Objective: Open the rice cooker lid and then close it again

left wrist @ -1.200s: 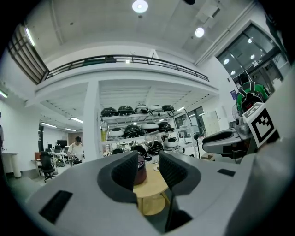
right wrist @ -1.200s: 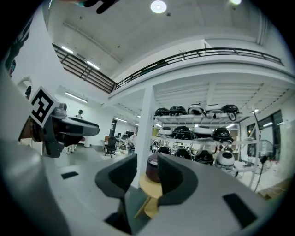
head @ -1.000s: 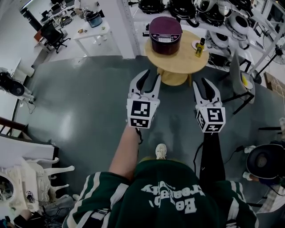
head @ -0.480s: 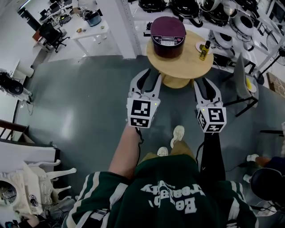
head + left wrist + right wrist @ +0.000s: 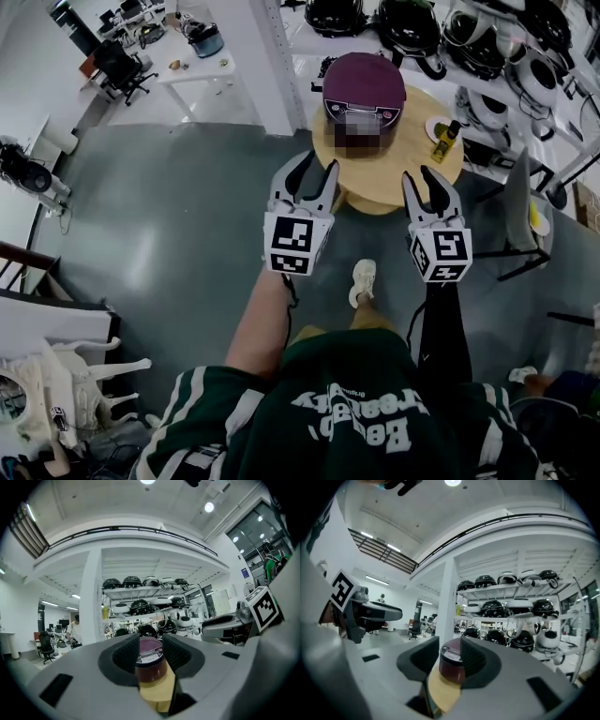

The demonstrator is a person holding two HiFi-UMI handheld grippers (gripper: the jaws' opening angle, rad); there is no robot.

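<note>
Left gripper [image 5: 317, 162], right gripper [image 5: 422, 175] (jaws apart)

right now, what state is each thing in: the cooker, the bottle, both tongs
rice cooker: lid shut, standing on the round table
bottle: upright on the table, to one side of the cooker
left tongs: open, just eased a little wider, nothing gripped
right tongs: open, nothing gripped

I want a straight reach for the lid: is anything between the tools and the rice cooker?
Nothing visible does. Only bare top of the round table lies between the left tool, the right tool and the rice cooker. The yellow bottle stands off to its right.
</note>
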